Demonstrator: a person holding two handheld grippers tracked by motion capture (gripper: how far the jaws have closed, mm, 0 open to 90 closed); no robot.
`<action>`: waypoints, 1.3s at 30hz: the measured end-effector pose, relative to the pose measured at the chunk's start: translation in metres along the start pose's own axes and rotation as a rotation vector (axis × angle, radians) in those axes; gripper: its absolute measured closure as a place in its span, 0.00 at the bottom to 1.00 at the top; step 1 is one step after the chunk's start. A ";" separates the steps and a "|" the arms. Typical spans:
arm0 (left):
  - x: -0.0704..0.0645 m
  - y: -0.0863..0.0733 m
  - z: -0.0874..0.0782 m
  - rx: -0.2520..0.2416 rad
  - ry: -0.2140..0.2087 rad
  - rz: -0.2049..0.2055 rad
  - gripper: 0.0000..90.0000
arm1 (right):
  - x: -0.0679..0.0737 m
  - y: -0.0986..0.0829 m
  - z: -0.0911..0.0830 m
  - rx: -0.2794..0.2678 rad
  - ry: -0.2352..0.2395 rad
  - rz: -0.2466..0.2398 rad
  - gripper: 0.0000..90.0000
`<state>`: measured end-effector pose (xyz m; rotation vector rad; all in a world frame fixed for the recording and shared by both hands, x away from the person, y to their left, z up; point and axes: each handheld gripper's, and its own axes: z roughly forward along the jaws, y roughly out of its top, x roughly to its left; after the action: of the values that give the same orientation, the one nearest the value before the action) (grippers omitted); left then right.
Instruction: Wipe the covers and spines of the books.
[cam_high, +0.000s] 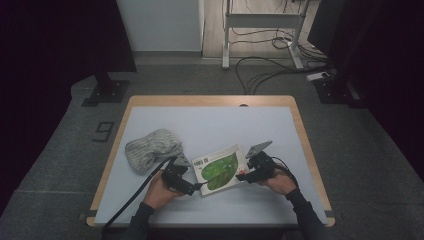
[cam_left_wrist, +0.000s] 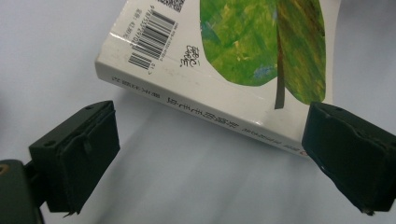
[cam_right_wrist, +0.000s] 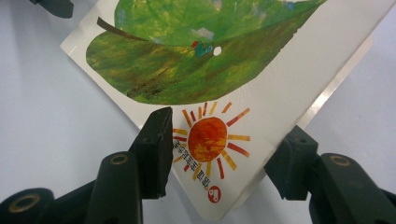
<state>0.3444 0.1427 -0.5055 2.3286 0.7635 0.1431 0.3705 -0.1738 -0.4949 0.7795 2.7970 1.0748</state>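
Orange sun (cam_right_wrist: 207, 138) on book (cam_right_wrist: 289, 70) cover

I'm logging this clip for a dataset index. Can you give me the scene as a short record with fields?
surface: white table with a wooden rim
main object: picture book, flat, closed, green leaf on its cover
other object: grey knitted cloth, left of the book, apart from it
left gripper: open, jaws either side of the book's spine edge
right gripper: open, jaws straddling the corner with the orange sun
contact: cannot tell whether either gripper touches the book
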 end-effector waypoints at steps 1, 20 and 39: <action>0.000 0.001 0.002 0.002 -0.001 0.004 0.04 | 0.000 0.000 0.000 0.000 -0.002 0.000 0.51; -0.001 0.014 0.012 -0.015 -0.056 -0.001 0.10 | 0.003 -0.007 -0.005 -0.004 -0.002 -0.002 0.53; -0.006 0.023 -0.003 -0.059 0.008 0.029 0.30 | -0.019 -0.007 -0.004 -0.052 -0.059 0.092 0.30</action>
<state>0.3492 0.1274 -0.4880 2.2851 0.7203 0.1857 0.3833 -0.1899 -0.4985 0.9271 2.6972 1.1133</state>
